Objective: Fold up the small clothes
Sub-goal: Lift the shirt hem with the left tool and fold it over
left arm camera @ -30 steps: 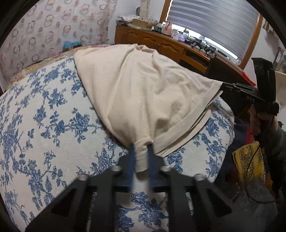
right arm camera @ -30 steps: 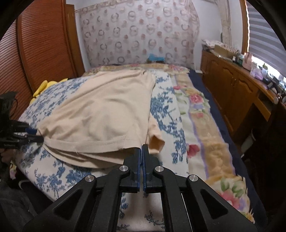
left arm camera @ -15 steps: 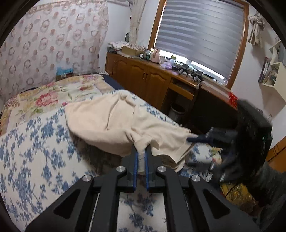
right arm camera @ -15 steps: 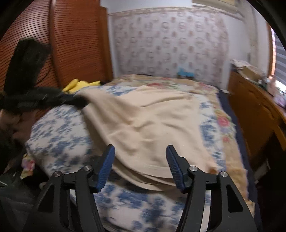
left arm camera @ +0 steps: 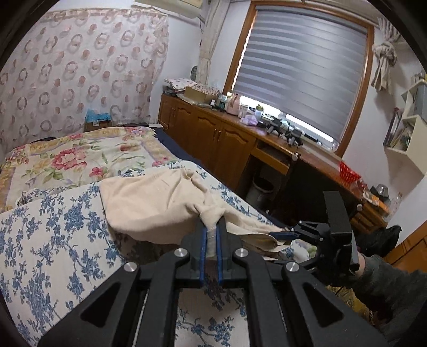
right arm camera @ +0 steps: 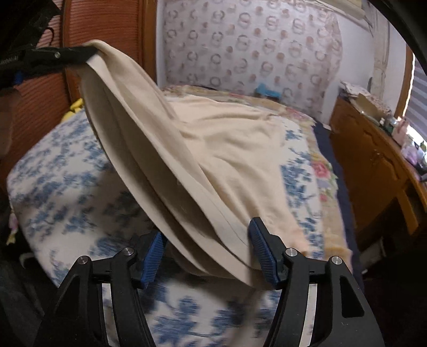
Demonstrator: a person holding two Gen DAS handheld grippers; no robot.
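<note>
The cream shirt is half lifted off the bed. The left hand-held gripper is clamped on one hem corner, holding it up, while the right hand-held gripper gapes wide around the hem.

A home bedroom. A bed with blue-flowered and rose-patterned covers fills the room. A patterned curtain hangs behind it. A long wooden cabinet cluttered with bottles and boxes runs under a window with a grey blind. A ribbed wooden wardrobe stands opposite.
</note>
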